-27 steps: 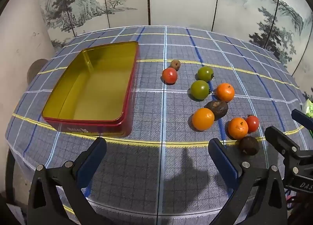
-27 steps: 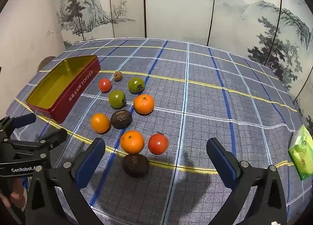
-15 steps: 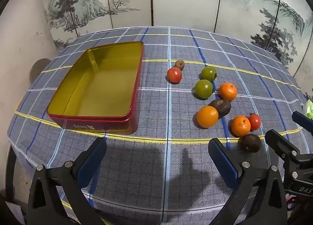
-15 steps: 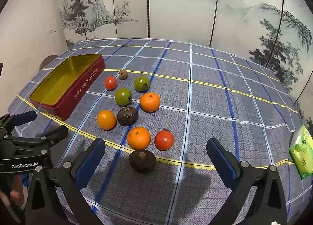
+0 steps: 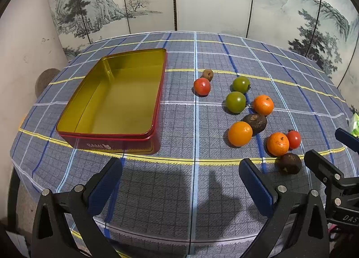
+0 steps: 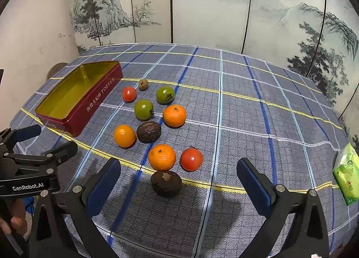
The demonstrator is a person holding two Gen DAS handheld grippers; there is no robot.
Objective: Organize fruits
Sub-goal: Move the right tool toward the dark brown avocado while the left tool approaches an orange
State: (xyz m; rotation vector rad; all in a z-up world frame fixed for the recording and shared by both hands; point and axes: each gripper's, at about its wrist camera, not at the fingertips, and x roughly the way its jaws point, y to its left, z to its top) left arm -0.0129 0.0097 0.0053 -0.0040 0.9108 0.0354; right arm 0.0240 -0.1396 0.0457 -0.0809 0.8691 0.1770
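An empty red tin with a gold inside (image 5: 116, 98) (image 6: 74, 98) lies on the left of the plaid tablecloth. To its right sit several loose fruits: red tomatoes (image 5: 202, 86) (image 6: 191, 159), green ones (image 5: 235, 102) (image 6: 143, 109), oranges (image 5: 239, 133) (image 6: 161, 157), dark brown fruits (image 5: 290, 163) (image 6: 166, 183) and a small brown one (image 5: 208, 74). My left gripper (image 5: 180, 181) hangs open over bare cloth in front of the tin. My right gripper (image 6: 179, 179) is open too, above the nearest dark fruit, touching nothing.
A green tissue packet (image 6: 346, 179) lies at the table's right edge. A painted folding screen (image 6: 202, 6) stands behind the round table (image 6: 246, 105). A hand (image 6: 15, 215) grips the left gripper's handle at the lower left of the right wrist view.
Both views have drifted slightly; the tin and fruits sit a bit further right and lower in frame. Both grippers stay open and empty.
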